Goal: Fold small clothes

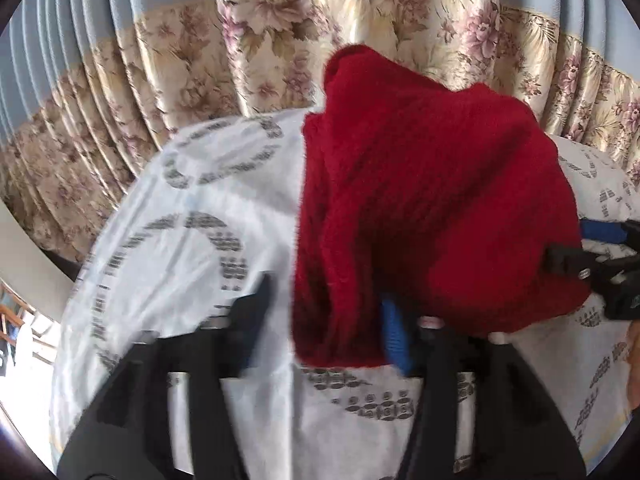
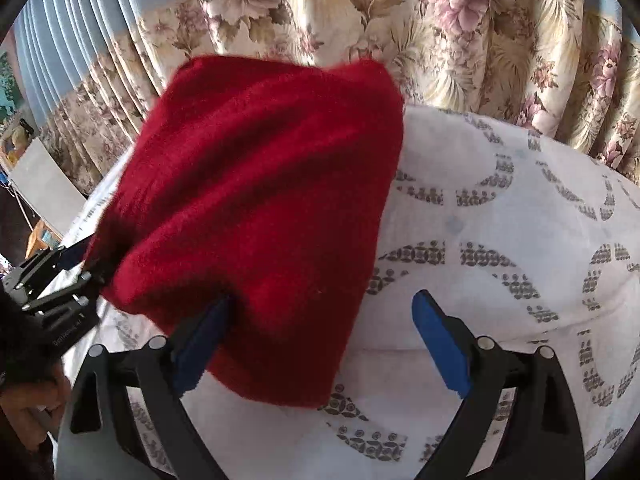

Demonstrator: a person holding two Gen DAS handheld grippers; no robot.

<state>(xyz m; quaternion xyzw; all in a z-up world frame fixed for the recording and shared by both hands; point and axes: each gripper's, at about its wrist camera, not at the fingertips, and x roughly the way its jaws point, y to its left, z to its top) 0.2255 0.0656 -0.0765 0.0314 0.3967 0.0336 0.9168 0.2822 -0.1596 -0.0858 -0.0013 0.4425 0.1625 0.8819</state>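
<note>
both fingers (image 2: pixel 436 344) apart beside red knit (image 2: pixel 260 208)

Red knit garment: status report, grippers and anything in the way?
Both grippers, left and right, jaws apart, no pinch visible. Red knit garment bunched on patterned sheet, unfolded. Nothing else in the way.

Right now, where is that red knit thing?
The red knit lies on the patterned white sheet before the floral curtain, left of centre in the right wrist view.
</note>
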